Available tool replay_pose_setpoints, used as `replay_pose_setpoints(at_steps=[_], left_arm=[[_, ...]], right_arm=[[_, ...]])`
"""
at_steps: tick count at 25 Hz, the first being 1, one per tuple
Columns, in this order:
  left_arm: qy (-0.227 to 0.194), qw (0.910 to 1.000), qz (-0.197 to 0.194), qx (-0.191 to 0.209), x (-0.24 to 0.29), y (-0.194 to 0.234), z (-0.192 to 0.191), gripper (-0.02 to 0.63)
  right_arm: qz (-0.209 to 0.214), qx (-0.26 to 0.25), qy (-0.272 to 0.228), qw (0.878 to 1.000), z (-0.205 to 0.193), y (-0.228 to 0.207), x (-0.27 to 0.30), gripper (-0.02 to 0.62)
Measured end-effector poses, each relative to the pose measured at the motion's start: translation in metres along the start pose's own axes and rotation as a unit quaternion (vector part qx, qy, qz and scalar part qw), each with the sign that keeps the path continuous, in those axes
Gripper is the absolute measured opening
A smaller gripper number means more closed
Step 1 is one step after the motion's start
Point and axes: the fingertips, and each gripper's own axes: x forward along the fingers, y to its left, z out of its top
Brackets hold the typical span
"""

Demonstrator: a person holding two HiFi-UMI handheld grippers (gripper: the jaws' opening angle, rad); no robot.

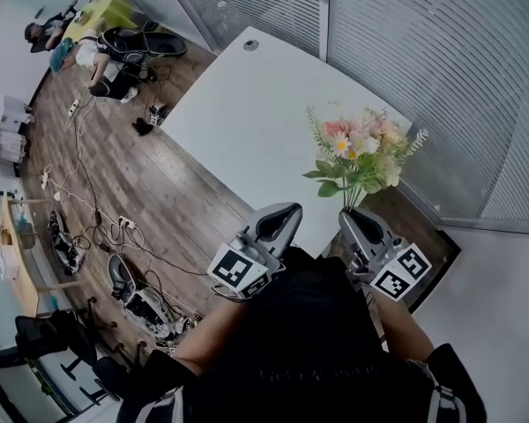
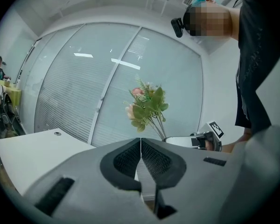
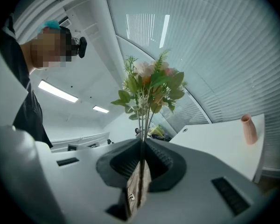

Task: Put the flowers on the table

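Note:
A bunch of pink, white and yellow flowers [image 1: 363, 151] with green leaves stands upright over the right end of the white table [image 1: 238, 130]. My right gripper [image 1: 349, 216] is shut on its thin green stems [image 3: 143, 125], and the blooms [image 3: 152, 84] rise above the jaws. In the left gripper view the bouquet [image 2: 147, 105] shows ahead, with the right gripper [image 2: 206, 139] below it. My left gripper [image 1: 285, 214] is beside the right one, shut with nothing in it [image 2: 141, 149].
A slim pink vase [image 3: 248, 129] stands on the white table [image 3: 214, 139] near its far edge. Glass walls with blinds [image 1: 423, 51] run behind the table. Cables and gear lie on the wooden floor [image 1: 123, 192] to the left, and people sit at the far left [image 1: 66, 42].

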Motion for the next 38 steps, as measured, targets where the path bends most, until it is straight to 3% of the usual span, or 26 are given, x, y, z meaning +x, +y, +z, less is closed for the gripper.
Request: replay_pose_setpoints(at_steps=[3, 9, 18, 26, 32, 38], left_arm=[[0.035, 0.9994, -0.005, -0.005, 0.018, 0.018, -0.022, 0.018], [0.053, 0.9985, -0.005, -0.009, 0.036, 0.051, -0.050, 0.018], [0.103, 0.9934, 0.010, -0.050, 0.052, 0.078, -0.100, 0.018], [0.140, 0.9885, 0.011, -0.057, 0.046, 0.101, -0.150, 0.018], [0.177, 0.9804, 0.021, -0.085, 0.052, 0.107, -0.165, 0.018], [0.187, 0.9777, 0.019, -0.093, 0.057, 0.106, -0.179, 0.018]], right_arm=[[-0.015, 0.009, 0.010, 1.000, -0.006, -0.027, 0.018, 0.044], [-0.047, 0.011, 0.037, 0.998, -0.024, -0.066, 0.043, 0.044], [-0.109, 0.025, 0.103, 0.988, -0.079, -0.114, 0.053, 0.044], [-0.155, 0.064, 0.141, 0.976, -0.131, -0.153, 0.059, 0.044], [-0.192, 0.101, 0.167, 0.962, -0.169, -0.185, 0.056, 0.044], [-0.220, 0.123, 0.183, 0.950, -0.193, -0.205, 0.051, 0.044]])
